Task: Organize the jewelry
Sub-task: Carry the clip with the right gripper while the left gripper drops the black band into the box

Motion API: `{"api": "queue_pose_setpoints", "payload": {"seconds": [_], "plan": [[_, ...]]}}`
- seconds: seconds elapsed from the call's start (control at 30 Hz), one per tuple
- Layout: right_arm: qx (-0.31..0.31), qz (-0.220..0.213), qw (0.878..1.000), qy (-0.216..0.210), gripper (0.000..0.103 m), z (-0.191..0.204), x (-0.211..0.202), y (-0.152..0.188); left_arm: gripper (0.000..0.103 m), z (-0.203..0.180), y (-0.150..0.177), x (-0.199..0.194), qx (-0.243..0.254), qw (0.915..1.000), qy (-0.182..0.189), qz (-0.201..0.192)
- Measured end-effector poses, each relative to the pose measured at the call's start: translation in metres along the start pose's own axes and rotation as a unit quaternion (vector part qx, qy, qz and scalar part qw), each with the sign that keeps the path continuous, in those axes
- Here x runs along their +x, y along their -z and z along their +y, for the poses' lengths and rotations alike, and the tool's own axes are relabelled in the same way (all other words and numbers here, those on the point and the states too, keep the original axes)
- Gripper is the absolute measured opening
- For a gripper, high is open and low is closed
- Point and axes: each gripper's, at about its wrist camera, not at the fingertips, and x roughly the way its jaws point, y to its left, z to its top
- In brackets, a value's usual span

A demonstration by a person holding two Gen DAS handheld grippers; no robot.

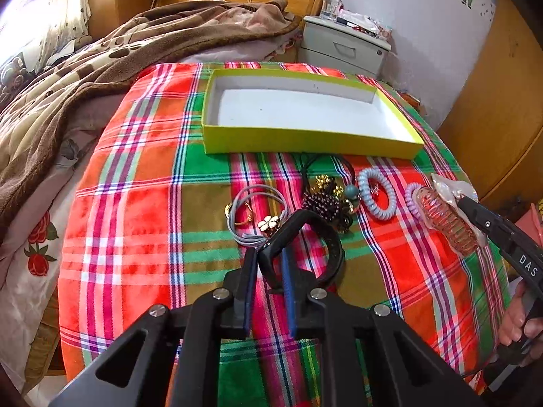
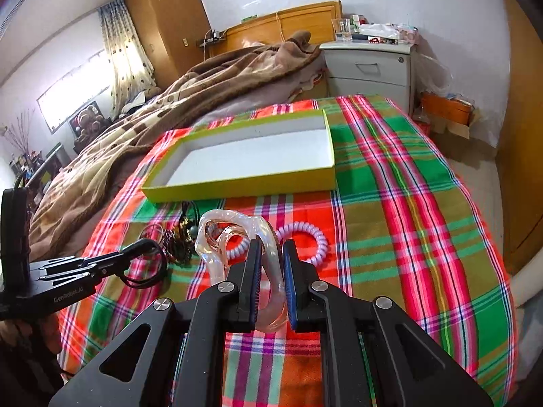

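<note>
Right now both grippers are busy above a plaid cloth [image 1: 142, 203] spread over the bed. The left gripper [image 1: 268, 254] has its jaws pinched on a black band [image 1: 298, 224], which loops up and forward past the fingertips, with part of it curving behind the right finger. The right gripper [image 2: 271, 254] has its jaws pressed onto a clear bangle [image 2: 237, 234] of pinkish, twisted plastic; the bangle stands on edge between the blue pads [image 2: 255, 271] and rises ahead of them. From the left wrist view the same bangle [image 1: 448, 217] shows at the cloth's right edge, held at the tip of the right gripper [image 1: 461, 203]. A green box [image 1: 305, 142] with a white inside sits open toward the far edge of the cloth, and nothing lies in it. Between the box and the grippers lies the loose jewelry: grey hair ties [image 1: 251, 210] with gold charms on the left, a dark beaded bracelet [image 1: 320, 205] on a black cord in the middle, a blue coil tie [image 1: 376, 193] just right of that, and a lilac coil tie [image 2: 305, 237] beside the bangle. A brown blanket [image 1: 85, 78] is heaped at the cloth's far left, and a grey nightstand [image 1: 346, 44] stands beyond the far right corner.
</note>
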Motion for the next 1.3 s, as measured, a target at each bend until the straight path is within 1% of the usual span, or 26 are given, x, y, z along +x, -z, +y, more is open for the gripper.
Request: {"api": "queue_pose_setpoints", "payload": {"seconds": [0.2, 0.37, 0.5, 0.67, 0.73, 0.9, 1.07, 1.2, 1.3], "plan": [[0.002, -0.012, 1.000, 0.001, 0.013, 0.000, -0.002, -0.008, 0.015, 0.002, -0.008, -0.007, -0.001, 0.9999, 0.002, -0.014], [0.005, -0.017, 1.000, -0.001, 0.013, 0.001, -0.002, -0.010, 0.015, 0.005, -0.011, -0.008, -0.005, 0.9998, 0.009, -0.015], [0.005, -0.020, 1.000, 0.001, 0.013, 0.001, 0.002, -0.020, 0.015, 0.010, -0.022, -0.015, -0.015, 0.9994, 0.008, -0.031], [0.010, -0.030, 0.999, 0.009, 0.013, -0.002, 0.010, -0.042, 0.015, 0.015, -0.047, -0.019, -0.023, 0.9985, 0.008, -0.050], [0.010, -0.032, 0.999, 0.014, 0.013, -0.003, 0.015, -0.054, 0.015, 0.015, -0.057, -0.018, -0.021, 0.9980, 0.002, -0.059], [0.007, -0.036, 0.999, 0.028, 0.013, -0.006, 0.031, -0.078, 0.015, 0.019, -0.089, -0.008, -0.024, 0.9973, 0.000, -0.070], [0.016, -0.027, 0.999, 0.039, 0.013, -0.014, 0.055, -0.100, 0.015, 0.024, -0.117, 0.007, -0.031, 0.9964, 0.002, -0.078], [0.014, -0.016, 0.999, 0.046, 0.013, -0.019, 0.073, -0.111, 0.015, 0.029, -0.136, 0.024, -0.043, 0.9964, 0.005, -0.074], [0.012, -0.003, 0.999, 0.052, 0.013, -0.020, 0.091, -0.119, 0.015, 0.032, -0.146, 0.038, -0.041, 0.9966, -0.001, -0.071]]}}
